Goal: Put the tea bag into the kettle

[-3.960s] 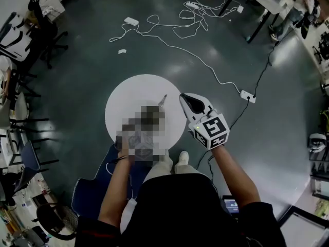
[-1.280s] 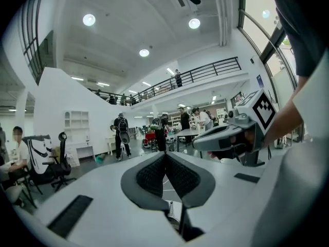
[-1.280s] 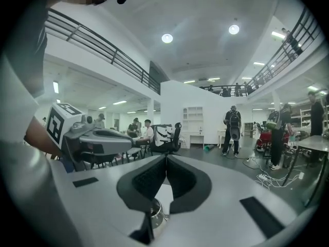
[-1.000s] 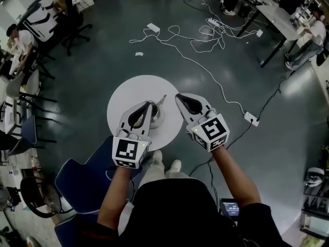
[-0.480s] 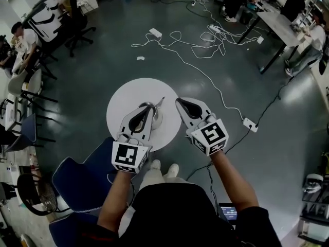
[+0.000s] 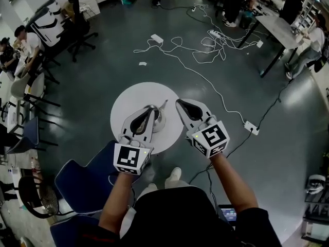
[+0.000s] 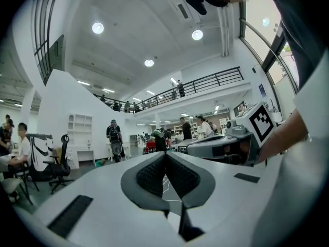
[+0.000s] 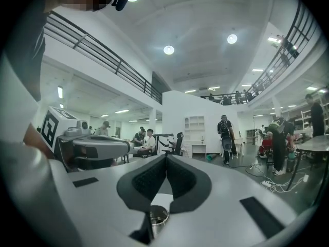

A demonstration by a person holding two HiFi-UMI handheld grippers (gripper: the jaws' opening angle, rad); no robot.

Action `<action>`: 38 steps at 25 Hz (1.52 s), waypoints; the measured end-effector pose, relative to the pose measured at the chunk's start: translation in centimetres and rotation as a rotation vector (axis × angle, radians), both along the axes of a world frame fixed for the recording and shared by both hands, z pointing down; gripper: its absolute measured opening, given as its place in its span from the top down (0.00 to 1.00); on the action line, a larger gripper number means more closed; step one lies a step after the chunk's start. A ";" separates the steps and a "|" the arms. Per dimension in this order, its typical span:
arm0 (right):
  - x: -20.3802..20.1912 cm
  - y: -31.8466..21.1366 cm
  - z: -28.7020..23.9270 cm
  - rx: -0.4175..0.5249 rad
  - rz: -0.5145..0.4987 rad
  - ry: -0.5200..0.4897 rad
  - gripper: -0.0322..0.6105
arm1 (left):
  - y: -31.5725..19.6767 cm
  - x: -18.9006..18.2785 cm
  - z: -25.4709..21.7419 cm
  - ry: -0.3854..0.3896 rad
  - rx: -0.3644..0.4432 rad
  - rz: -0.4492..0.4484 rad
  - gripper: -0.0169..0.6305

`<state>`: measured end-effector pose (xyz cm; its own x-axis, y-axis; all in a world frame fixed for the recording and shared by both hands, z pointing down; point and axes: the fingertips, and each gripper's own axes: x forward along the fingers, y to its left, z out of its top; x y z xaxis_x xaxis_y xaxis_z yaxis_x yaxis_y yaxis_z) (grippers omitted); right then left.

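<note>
**Head view, looking steeply down, with both gripper views.** Nearest the camera, a person in dark clothing holds both forearms out toward a round white desk (image 6: pixel 128 99).

- **Left gripper** (image 6: pixel 152 109): It reaches over the near half of the desk. In the left gripper view (image 7: pixel 165 154) the jaws are closed, tips touching, with nothing between them.
- **Right gripper** (image 6: pixel 179 102): It hangs at the desk's right edge, near the left gripper but not touching it. In the right gripper view (image 8: pixel 166 157) the jaws are also closed tip to tip and empty.
- **Marker cubes:** Each gripper carries a cube with square markers at its hand end.

A metal kettle (image 6: pixel 159 120) stands on the desk, right of the desk's centre and partly under the left gripper. Its spout points away from the person. In the right gripper view its round metal mouth (image 8: pixel 158 216) shows below the closed jaws. The tea bag cannot be made out in any view.

A blue chair (image 6: pixel 82 181) stands at the near left side of the desk. Beyond the desk, white cables (image 6: pixel 205 81) trail across the dark floor (image 6: pixel 103 71). A power strip (image 6: pixel 251 127) lies to the right of the desk. Farther off, to the far left of the desk, are seated people (image 6: pixel 20 40) and black office chairs (image 6: pixel 77 27).
</note>
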<state>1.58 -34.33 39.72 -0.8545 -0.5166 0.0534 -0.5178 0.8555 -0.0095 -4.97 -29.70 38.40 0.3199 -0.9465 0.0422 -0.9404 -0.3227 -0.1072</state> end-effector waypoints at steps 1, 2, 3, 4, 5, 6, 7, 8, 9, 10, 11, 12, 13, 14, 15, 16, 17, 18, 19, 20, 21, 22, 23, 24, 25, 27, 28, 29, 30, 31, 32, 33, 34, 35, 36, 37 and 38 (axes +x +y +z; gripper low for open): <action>-0.5 0.5 -0.2 0.002 0.001 -0.001 0.92 | 0.5 -0.5 -0.1 -0.004 0.004 0.001 0.95; -1.2 1.2 -0.4 0.005 0.001 0.000 0.92 | 1.2 -1.1 -0.3 -0.005 0.006 0.002 0.95; -1.9 2.0 -0.6 0.008 0.001 0.001 0.92 | 1.9 -1.8 -0.4 -0.004 0.006 0.004 0.95; -2.6 2.8 -0.8 0.012 0.003 0.002 0.92 | 2.6 -2.4 -0.5 -0.002 0.007 0.007 0.95; -3.2 3.6 -0.9 0.015 0.004 0.002 0.92 | 3.3 -3.0 -0.7 -0.002 0.011 0.010 0.95; -3.6 4.3 -1.0 0.017 0.006 0.002 0.92 | 4.0 -3.5 -0.8 -0.003 0.016 0.012 0.95; -3.8 4.9 -1.1 0.019 0.008 0.001 0.92 | 4.6 -3.7 -0.9 -0.002 0.020 0.015 0.95; -3.9 5.4 -1.1 0.022 0.010 0.000 0.92 | 5.1 -3.8 -1.0 -0.001 0.025 0.017 0.95; -4.0 5.9 -1.2 0.024 0.013 0.000 0.92 | 5.6 -3.9 -1.2 -0.001 0.032 0.021 0.95; -4.4 6.5 -1.4 0.026 0.017 0.002 0.92 | 6.2 -4.2 -1.5 -0.002 0.038 0.025 0.95; -4.9 7.2 -1.7 0.027 0.021 0.003 0.92 | 6.9 -4.7 -1.8 -0.002 0.042 0.030 0.95; -5.5 7.9 -2.0 0.028 0.025 0.005 0.92 | 7.7 -5.3 -2.1 -0.001 0.042 0.033 0.95; -6.1 8.7 -2.3 0.029 0.028 0.006 0.92 | 8.5 -5.9 -2.4 0.002 0.042 0.036 0.95; -6.6 9.6 -2.5 0.030 0.030 0.007 0.92 | 9.4 -6.4 -2.6 0.006 0.040 0.039 0.95; -7.1 10.4 -2.6 0.030 0.030 0.008 0.92 | 10.3 -6.8 -2.7 0.008 0.039 0.042 0.95; -7.6 11.3 -2.6 0.031 0.030 0.009 0.92 | 11.1 -7.2 -2.7 0.009 0.038 0.043 0.95; -7.9 12.1 -2.6 0.032 0.029 0.011 0.92 | 11.9 -7.5 -2.6 0.007 0.040 0.044 0.95; -8.2 12.8 -2.6 0.033 0.029 0.013 0.92 | 12.6 -7.8 -2.6 0.005 0.044 0.044 0.95; -8.5 13.5 -2.7 0.034 0.030 0.013 0.92 | 13.3 -8.0 -2.7 0.003 0.047 0.043 0.95; -8.8 14.2 -2.8 0.038 0.031 0.011 0.92 | 14.0 -8.2 -2.8 0.002 0.047 0.044 0.95; -9.0 15.0 -3.1 0.042 0.032 0.007 0.92 | 14.9 -8.5 -3.0 0.002 0.048 0.046 0.95; -9.3 15.9 -3.4 0.047 0.033 0.002 0.92 | 15.7 -8.7 -3.2 0.001 0.050 0.047 0.95; -9.6 16.8 -3.8 0.052 0.035 -0.004 0.92 | 16.6 -9.1 -3.4 0.000 0.053 0.049 0.95; -9.9 17.6 -4.1 0.057 0.038 -0.009 0.92 | 17.5 -9.5 -3.6 -0.002 0.059 0.051 0.95; -10.1 18.3 -4.4 0.060 0.042 -0.011 0.92 | 18.3 -9.8 -3.8 -0.003 0.063 0.052 0.95; -10.3 19.6 -4.6 0.066 0.054 -0.010 0.92 | 19.6 -10.2 -4.0 -0.001 0.066 0.057 0.95; -10.4 20.3 -4.6 0.068 0.058 -0.009 0.92 | 20.2 -10.3 -4.1 0.001 0.068 0.060 0.95; -10.4 20.9 -4.7 0.071 0.062 -0.009 0.92 | 20.8 -10.4 -4.2 0.003 0.069 0.064 0.95; -10.5 21.5 -4.9 0.073 0.065 -0.009 0.92 | 21.3 -10.5 -4.3 0.003 0.072 0.068 0.95; -10.6 22.1 -5.0 0.077 0.067 -0.009 0.92 | 21.8 -10.5 -4.4 0.002 0.075 0.072 0.95; -10.7 22.7 -5.1 0.080 0.069 -0.009 0.92 | 22.3 -10.6 -4.5 0.002 0.079 0.078 0.95; -10.8 23.2 -5.2 0.083 0.072 -0.009 0.92 | 22.8 -10.5 -4.6 0.003 0.083 0.084 0.95; -10.8 23.7 -5.4 0.085 0.075 -0.009 0.92 | 23.3 -10.5 -4.8 0.005 0.087 0.091 0.95; -10.9 24.1 -5.5 0.087 0.077 -0.008 0.92 | 23.7 -10.5 -4.9 0.006 0.091 0.097 0.95; -11.0 24.6 -5.6 0.090 0.078 -0.004 0.92 | 24.1 -10.5 -5.0 0.003 0.094 0.103 0.95; -11.1 25.0 -5.7 0.093 0.079 0.002 0.92 | 24.5 -10.5 -5.1 0.001 0.097 0.108 0.95; -11.2 25.4 -5.8 0.096 0.081 0.006 0.92 | 24.9 -10.5 -5.2 -0.001 0.099 0.112 0.95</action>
<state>-9.61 -8.89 33.92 -0.8098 -0.5867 0.0051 -0.5848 0.8078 0.0736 -15.48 -4.80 33.19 0.4236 -0.9045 -0.0495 -0.8991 -0.4132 -0.1444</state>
